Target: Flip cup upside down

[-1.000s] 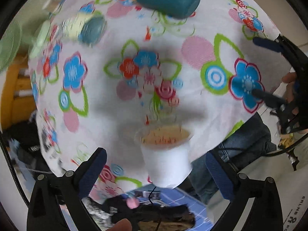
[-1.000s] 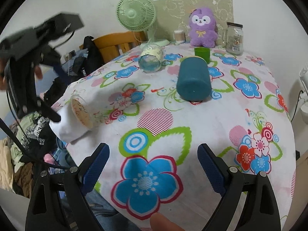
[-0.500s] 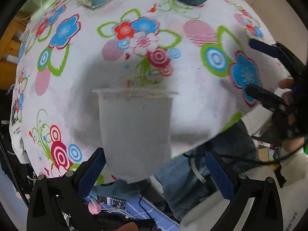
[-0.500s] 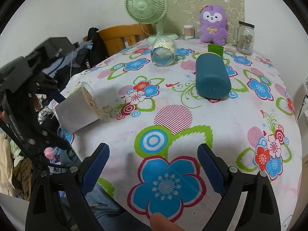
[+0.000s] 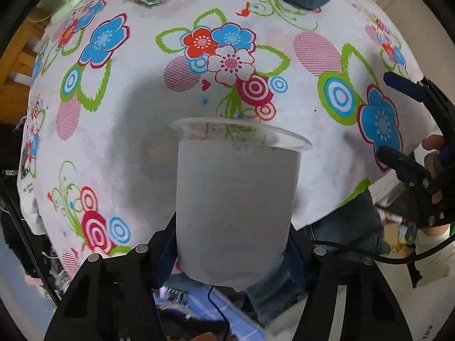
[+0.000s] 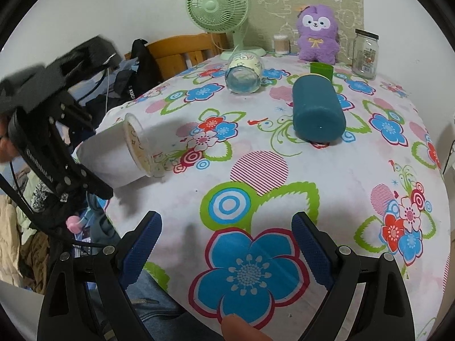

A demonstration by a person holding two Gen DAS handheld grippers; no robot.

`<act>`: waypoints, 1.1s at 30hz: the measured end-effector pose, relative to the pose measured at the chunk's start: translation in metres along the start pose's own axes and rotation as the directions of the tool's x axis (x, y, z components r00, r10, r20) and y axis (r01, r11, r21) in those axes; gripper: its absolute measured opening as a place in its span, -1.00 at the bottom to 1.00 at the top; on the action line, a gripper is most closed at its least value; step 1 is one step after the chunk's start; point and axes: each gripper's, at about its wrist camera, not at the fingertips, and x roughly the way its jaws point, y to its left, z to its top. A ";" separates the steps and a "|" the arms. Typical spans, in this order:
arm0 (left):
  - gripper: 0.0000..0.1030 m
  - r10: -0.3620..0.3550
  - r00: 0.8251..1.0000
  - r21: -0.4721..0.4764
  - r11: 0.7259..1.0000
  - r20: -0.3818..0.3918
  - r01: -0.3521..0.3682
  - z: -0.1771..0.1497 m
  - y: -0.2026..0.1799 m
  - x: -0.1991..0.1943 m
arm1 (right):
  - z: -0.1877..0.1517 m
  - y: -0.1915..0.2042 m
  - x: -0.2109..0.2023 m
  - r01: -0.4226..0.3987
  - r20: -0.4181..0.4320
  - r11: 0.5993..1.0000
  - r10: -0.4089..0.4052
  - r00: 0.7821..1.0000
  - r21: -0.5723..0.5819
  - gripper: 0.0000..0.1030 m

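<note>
A white plastic cup [image 5: 236, 204] with a clear rim fills the lower middle of the left wrist view. My left gripper [image 5: 231, 244] is shut on its base end, one finger on each side. In the right wrist view the cup [image 6: 113, 156] lies on its side at the table's left edge, mouth toward the table's middle, with the left gripper [image 6: 57, 147] around its base. My right gripper [image 6: 226, 251] is open and empty above the near edge of the flowered tablecloth [image 6: 284, 199]; it also shows in the left wrist view [image 5: 409, 130].
A dark teal cup [image 6: 317, 113] and a clear glass cup [image 6: 244, 75] lie on their sides farther back. A small green cup [image 6: 321, 69], glass jar [image 6: 365, 54], purple plush [image 6: 317, 32] and green fan [image 6: 217, 2] stand at the back. A wooden chair [image 6: 182, 52] is at left.
My left gripper has closed in around the cup and shut on its base. The cup now looks much larger in the left wrist view. The right gripper has stayed nearly still.
</note>
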 end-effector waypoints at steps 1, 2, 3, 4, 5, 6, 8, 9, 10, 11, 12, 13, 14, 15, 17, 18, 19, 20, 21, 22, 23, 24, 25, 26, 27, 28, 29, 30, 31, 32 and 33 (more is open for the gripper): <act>0.29 0.010 1.000 0.012 1.000 -0.029 -0.010 0.004 -0.001 -0.002 | 0.000 0.001 0.000 -0.004 0.003 1.000 0.004 1.000 -0.003 0.83; 0.29 0.022 0.998 0.023 1.000 -0.051 -0.021 0.007 -0.003 -0.005 | 0.000 0.002 0.000 -0.008 0.007 1.000 0.008 1.000 -0.006 0.83; 0.29 0.042 0.996 0.036 0.999 -0.076 -0.039 0.011 -0.004 -0.008 | -0.001 0.003 0.000 -0.012 0.011 1.000 0.012 1.000 -0.009 0.83; 0.29 0.067 0.992 0.051 0.997 -0.103 -0.062 0.015 -0.007 -0.012 | -0.002 0.004 0.000 -0.014 0.013 1.000 0.014 1.000 -0.012 0.83; 0.29 0.080 0.989 0.064 0.995 -0.128 -0.072 0.019 -0.009 -0.014 | -0.003 0.005 -0.001 -0.018 0.016 1.000 0.019 1.000 -0.016 0.83; 0.29 0.094 0.981 0.080 0.993 -0.169 -0.081 0.026 -0.011 -0.017 | -0.003 0.006 -0.001 -0.022 0.018 1.000 0.022 1.000 -0.019 0.83; 0.29 0.109 0.967 0.091 0.992 -0.229 -0.091 0.036 -0.014 -0.019 | -0.005 0.007 -0.001 -0.025 0.024 0.999 0.026 0.999 -0.027 0.83; 0.30 0.117 0.958 0.096 0.991 -0.262 -0.095 0.042 -0.015 -0.019 | -0.007 0.008 -0.002 -0.026 0.028 0.999 0.027 0.999 -0.031 0.83; 0.30 0.123 0.945 0.108 0.990 -0.303 -0.094 0.048 -0.017 -0.019 | -0.008 0.008 -0.002 -0.027 0.031 0.999 0.028 0.999 -0.032 0.83; 0.31 0.130 0.934 0.118 0.988 -0.333 -0.096 0.052 -0.019 -0.018 | -0.010 0.008 -0.003 -0.030 0.035 0.999 0.031 0.999 -0.031 0.83; 0.31 0.155 0.917 0.133 0.985 -0.367 -0.113 0.059 -0.020 -0.017 | -0.011 0.007 -0.003 -0.034 0.037 0.999 0.035 0.999 -0.026 0.83; 0.31 0.176 0.907 0.147 0.981 -0.384 -0.128 0.063 -0.021 -0.016 | -0.013 0.005 -0.003 -0.039 0.040 0.999 0.039 0.998 -0.019 0.83; 0.31 0.203 0.894 0.167 0.975 -0.398 -0.147 0.069 -0.023 -0.015 | -0.014 0.004 -0.004 -0.043 0.043 0.999 0.043 0.998 -0.013 0.83; 0.31 0.245 0.877 0.198 0.964 -0.414 -0.176 0.075 -0.026 -0.013 | -0.015 0.002 -0.004 -0.047 0.047 0.999 0.047 0.998 -0.004 0.83; 0.31 0.283 0.851 0.226 0.953 -0.442 -0.200 0.079 -0.030 -0.006 | -0.018 -0.002 -0.004 -0.050 0.052 0.999 0.050 0.997 0.010 0.83; 0.31 0.297 0.835 0.237 0.949 -0.463 -0.207 0.083 -0.031 -0.002 | -0.019 -0.004 -0.004 -0.052 0.055 0.998 0.051 0.997 0.016 0.83; 0.31 0.312 0.820 0.250 0.944 -0.480 -0.214 0.087 -0.033 0.003 | -0.020 -0.006 -0.004 -0.053 0.057 0.998 0.052 0.997 0.021 0.83; 0.31 0.326 0.808 0.263 0.939 -0.491 -0.219 0.088 -0.040 0.010 | -0.021 -0.008 -0.004 -0.055 0.061 0.998 0.053 0.997 0.028 0.83; 0.31 0.339 0.796 0.280 0.934 -0.501 -0.222 0.091 -0.043 0.015 | -0.022 -0.009 -0.005 -0.057 0.064 0.998 0.055 0.996 0.034 0.83; 0.31 0.351 0.786 0.296 0.929 -0.509 -0.223 0.094 -0.046 0.019 | -0.023 -0.011 -0.005 -0.059 0.066 0.998 0.056 0.996 0.039 0.83; 0.31 0.358 0.780 0.307 0.925 -0.513 -0.223 0.094 -0.048 0.023 | -0.024 -0.012 -0.005 -0.060 0.070 0.997 0.057 0.996 0.042 0.83; 0.31 0.367 0.775 0.320 0.921 -0.514 -0.224 0.097 -0.052 0.026 | -0.025 -0.013 -0.005 -0.059 0.072 0.997 0.056 0.996 0.045 0.83; 0.32 0.372 0.773 0.326 0.918 -0.514 -0.225 0.098 -0.054 0.027 | -0.026 -0.014 -0.006 -0.059 0.073 0.997 0.056 0.996 0.047 0.83; 0.33 0.380 0.769 0.333 0.915 -0.513 -0.230 0.098 -0.061 0.025 | -0.026 -0.015 -0.006 -0.059 0.075 0.997 0.055 0.996 0.048 0.83; 0.33 0.386 0.767 0.338 0.912 -0.513 -0.233 0.100 -0.066 0.027 | -0.026 -0.016 -0.006 -0.059 0.076 0.997 0.055 0.996 0.048 0.83; 0.33 0.389 0.766 0.341 0.910 -0.511 -0.235 0.102 -0.067 0.028 | -0.026 -0.016 -0.006 -0.059 0.077 0.997 0.055 0.995 0.048 0.83; 0.33 0.389 0.766 0.340 0.910 -0.511 -0.236 0.102 -0.067 0.028 | -0.026 -0.017 -0.006 -0.059 0.078 0.997 0.055 0.995 0.046 0.83; 0.33 0.387 0.767 0.338 0.912 -0.512 -0.234 0.100 -0.066 0.029 | -0.026 -0.017 -0.005 -0.059 0.079 0.997 0.055 0.995 0.044 0.83; 0.34 0.385 0.769 0.337 0.912 -0.510 -0.234 0.101 -0.064 0.030 | -0.026 -0.017 -0.005 -0.058 0.079 0.997 0.055 0.995 0.042 0.83; 0.37 0.387 0.770 0.339 0.911 -0.507 -0.235 0.100 -0.062 0.030 | -0.025 -0.017 -0.005 -0.057 0.080 0.998 0.053 0.995 0.039 0.83; 0.45 0.393 0.773 0.346 0.907 -0.497 -0.238 0.100 -0.063 0.030 | -0.024 -0.017 -0.005 -0.056 0.080 0.998 0.053 0.995 0.036 0.83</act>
